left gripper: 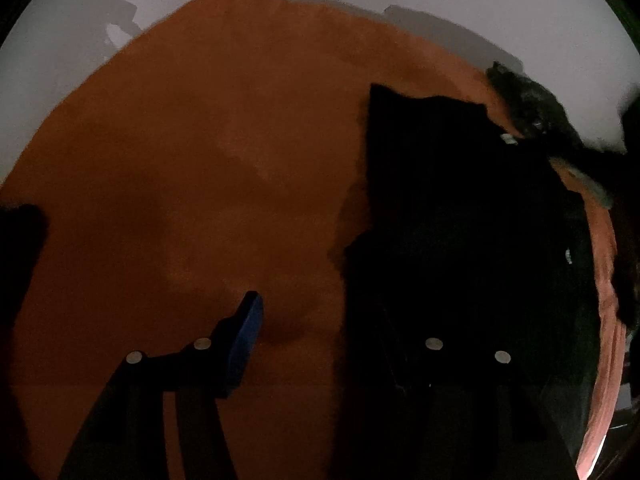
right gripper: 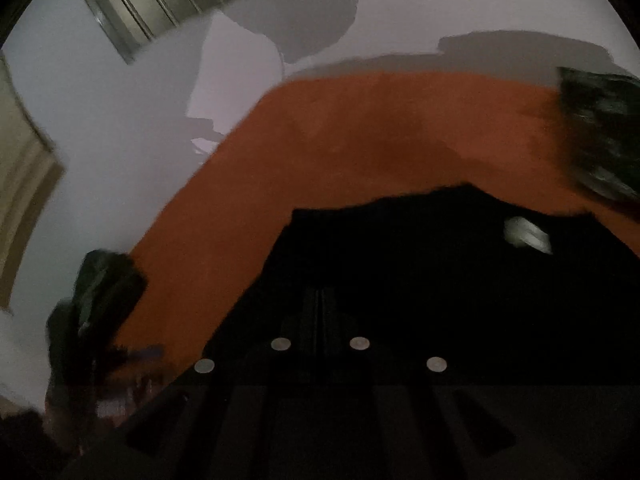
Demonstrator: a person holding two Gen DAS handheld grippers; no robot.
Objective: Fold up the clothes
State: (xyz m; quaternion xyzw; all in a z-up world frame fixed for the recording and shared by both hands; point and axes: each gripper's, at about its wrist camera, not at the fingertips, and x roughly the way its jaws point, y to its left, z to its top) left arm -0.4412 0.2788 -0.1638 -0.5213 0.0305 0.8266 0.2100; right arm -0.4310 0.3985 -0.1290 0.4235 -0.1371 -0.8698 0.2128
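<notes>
My left gripper is spread wide: its left finger with the blue pad stands over bare orange cloth, while the right finger is lost against the black garment, so I see nothing pinched between them. The garment lies flat on the orange cover to the right of that blue pad, its near left edge ragged and its far edge ending in a sharp corner. A small white tag shows at its far right side.

My right gripper sits low over the same black garment, and the picture there is so dark and smeared that I cannot tell whether its jaws are apart or closed, or whether they have any cloth. Beyond it the garment's far edge runs across the orange cover, with a pale blurred label near the right.

A second dark, crumpled piece of clothing lies at the far right edge of the cover, just past the garment's corner; in the right view it appears at the right. Behind the cover rises a pale wall with a barred window.
</notes>
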